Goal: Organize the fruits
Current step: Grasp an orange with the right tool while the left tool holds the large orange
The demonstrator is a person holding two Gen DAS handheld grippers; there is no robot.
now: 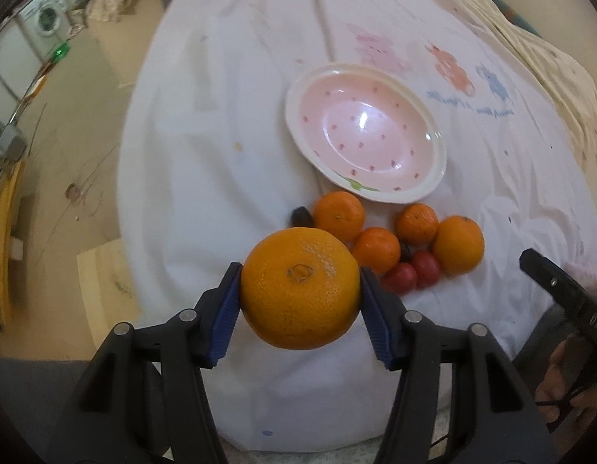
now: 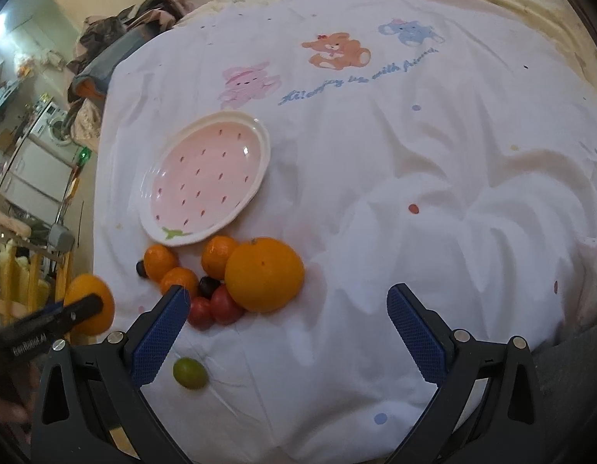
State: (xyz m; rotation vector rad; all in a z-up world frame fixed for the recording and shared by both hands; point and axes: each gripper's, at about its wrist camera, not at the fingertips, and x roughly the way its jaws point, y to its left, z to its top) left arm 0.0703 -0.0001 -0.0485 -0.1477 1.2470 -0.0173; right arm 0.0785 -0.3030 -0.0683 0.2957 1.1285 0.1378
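Plate: pink, seed-dotted, holding nothing, on the white bedsheet.
Beside the plate's near rim: three mandarins, one big orange, two cherry tomatoes, two dark grapes.
Green grape: alone, farther from the plate.
Left claw: clamped on a second orange, lifted.
Right claw: wide apart, holding nothing.
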